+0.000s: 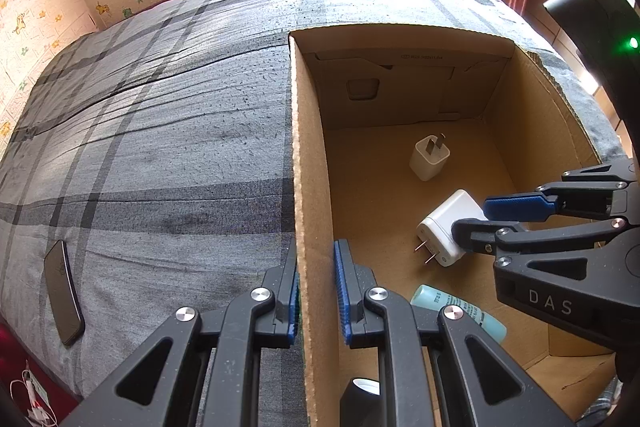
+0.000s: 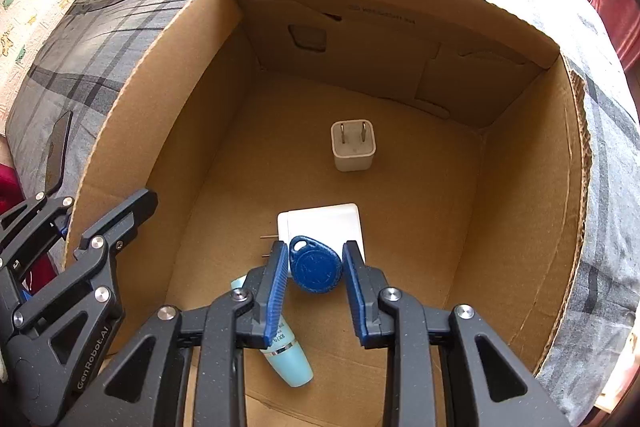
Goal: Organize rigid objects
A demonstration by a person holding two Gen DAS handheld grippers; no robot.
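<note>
An open cardboard box (image 1: pixel 312 187) (image 2: pixel 120 131) sits on a grey plaid bed. Inside lie a small white plug adapter (image 1: pixel 429 157) (image 2: pixel 353 145), a larger white charger (image 1: pixel 448 227) (image 2: pixel 324 221) and a pale blue tube (image 1: pixel 460 311) (image 2: pixel 288 351). My left gripper (image 1: pixel 318 291) straddles the box's left wall, which sits between its jaws. My right gripper (image 2: pixel 315 283) is inside the box above the charger. A blue key fob (image 2: pixel 316 265) sits between its jaws, which stand slightly apart from it. The right gripper also shows in the left wrist view (image 1: pixel 480 219).
A dark phone (image 1: pixel 63 293) (image 2: pixel 58 151) lies on the bed left of the box. A dark cylinder with a white top (image 1: pixel 362 393) shows under my left gripper. White cables (image 1: pixel 32 399) lie at the bed's lower left edge.
</note>
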